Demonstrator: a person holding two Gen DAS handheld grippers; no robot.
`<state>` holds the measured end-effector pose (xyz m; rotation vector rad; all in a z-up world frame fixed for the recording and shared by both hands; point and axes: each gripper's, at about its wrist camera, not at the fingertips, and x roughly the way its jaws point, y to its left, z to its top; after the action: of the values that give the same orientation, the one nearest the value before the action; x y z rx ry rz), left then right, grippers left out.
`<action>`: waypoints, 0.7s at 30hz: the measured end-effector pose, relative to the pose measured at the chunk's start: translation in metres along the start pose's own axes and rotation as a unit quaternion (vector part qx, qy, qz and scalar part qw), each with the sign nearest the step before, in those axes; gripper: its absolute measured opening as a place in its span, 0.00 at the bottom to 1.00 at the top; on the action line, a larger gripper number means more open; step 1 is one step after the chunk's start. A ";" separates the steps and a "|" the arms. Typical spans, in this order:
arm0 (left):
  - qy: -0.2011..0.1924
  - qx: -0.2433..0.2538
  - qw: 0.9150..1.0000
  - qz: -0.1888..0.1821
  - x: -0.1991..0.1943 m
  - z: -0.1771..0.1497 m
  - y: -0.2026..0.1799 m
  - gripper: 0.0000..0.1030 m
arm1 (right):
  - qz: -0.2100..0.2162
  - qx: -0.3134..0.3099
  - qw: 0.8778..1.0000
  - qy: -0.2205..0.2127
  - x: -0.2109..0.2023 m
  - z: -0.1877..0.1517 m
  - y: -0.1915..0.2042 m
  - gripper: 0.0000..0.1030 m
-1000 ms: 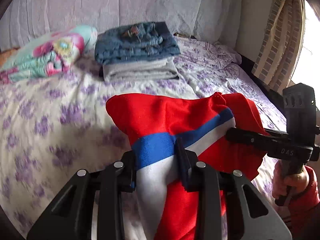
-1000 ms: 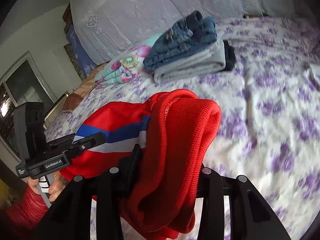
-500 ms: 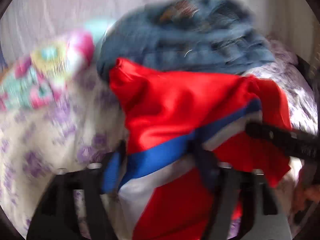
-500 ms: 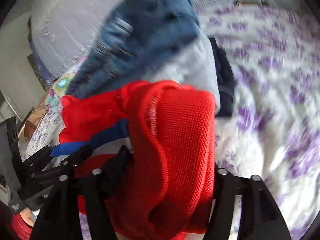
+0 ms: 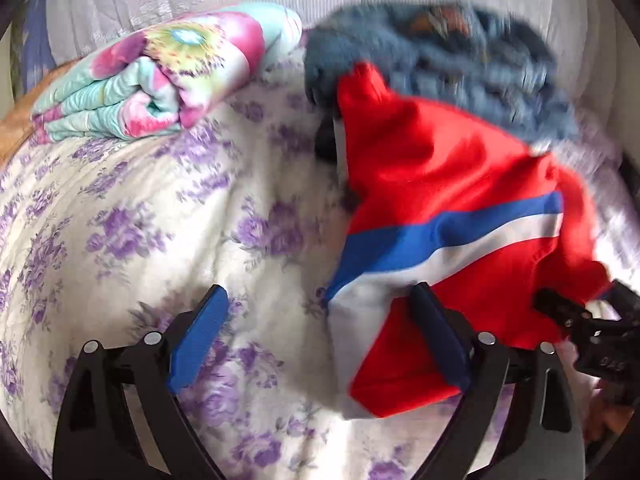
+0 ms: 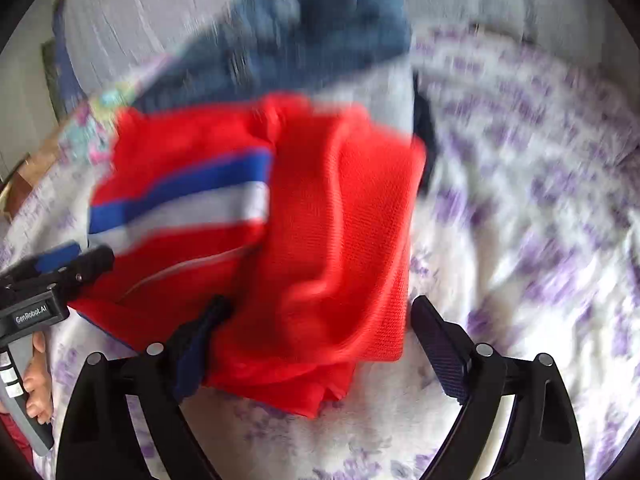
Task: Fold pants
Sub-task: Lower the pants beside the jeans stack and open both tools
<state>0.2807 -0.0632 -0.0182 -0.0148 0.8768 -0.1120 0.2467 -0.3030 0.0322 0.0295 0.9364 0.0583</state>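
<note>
Now both claws are spread wide, low over the bed (image 5: pixel 120 200). Left gripper (image 5: pixel 320 336) & right gripper (image 6: pixel 320 328) hold nothing. Red pants (image 6: pixel 320 220) lie folded on the bed, leaning vs. the jeans pile (image 5: pixel 460 52).

Left gripper (image 5: pixel 320 336) fingers (image 5: pixel 198 334) spread wide; right gripper (image 6: pixel 320 344) likewise.

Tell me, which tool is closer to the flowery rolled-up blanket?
Left. The left tool hangs open over the bedspread, with the flowery blanket ahead to its left. The right tool sits farther off, beyond the red pants.
</note>
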 end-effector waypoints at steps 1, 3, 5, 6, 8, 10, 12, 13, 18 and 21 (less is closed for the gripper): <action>-0.001 -0.011 1.000 -0.007 -0.003 0.003 0.004 0.92 | -0.011 0.001 1.000 -0.022 -0.013 0.000 0.001 0.92; 0.004 -0.026 1.000 -0.012 -0.004 0.005 0.013 0.91 | -0.014 0.002 0.997 -0.071 -0.039 -0.007 0.005 0.94; -0.027 -0.042 0.999 0.005 -0.021 0.000 0.012 0.89 | -0.004 -0.002 0.996 -0.089 -0.054 -0.018 0.012 0.97; -0.045 -0.037 0.998 0.000 -0.033 -0.005 0.008 0.90 | -0.002 -0.006 0.996 -0.092 -0.057 -0.025 0.013 0.97; -0.076 -0.007 0.997 -0.021 -0.056 -0.017 -0.003 0.91 | -0.010 -0.022 0.996 -0.085 -0.057 -0.040 0.019 0.97; -0.098 0.025 0.995 -0.018 -0.070 -0.034 -0.015 0.95 | -0.032 -0.046 0.998 -0.037 -0.050 -0.046 0.033 0.97; -0.095 0.071 0.993 -0.005 -0.068 -0.045 -0.032 0.95 | -0.058 -0.066 0.996 -0.003 -0.043 -0.048 0.043 0.97; -0.074 0.099 0.992 -0.006 -0.063 -0.041 -0.044 0.95 | -0.070 -0.079 0.994 0.012 -0.039 -0.050 0.047 0.97; 0.043 0.046 0.997 -0.039 -0.021 -0.031 -0.025 0.95 | -0.076 -0.074 0.994 -0.007 -0.044 -0.056 0.047 0.97; 0.022 0.045 0.999 -0.022 -0.028 -0.032 -0.026 0.95 | -0.065 -0.034 0.996 -0.051 -0.057 -0.053 0.031 0.97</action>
<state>0.2358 -0.0846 -0.0155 0.0524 0.9140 -0.1928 0.1693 -0.2752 0.0480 -0.0912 0.8312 -0.0326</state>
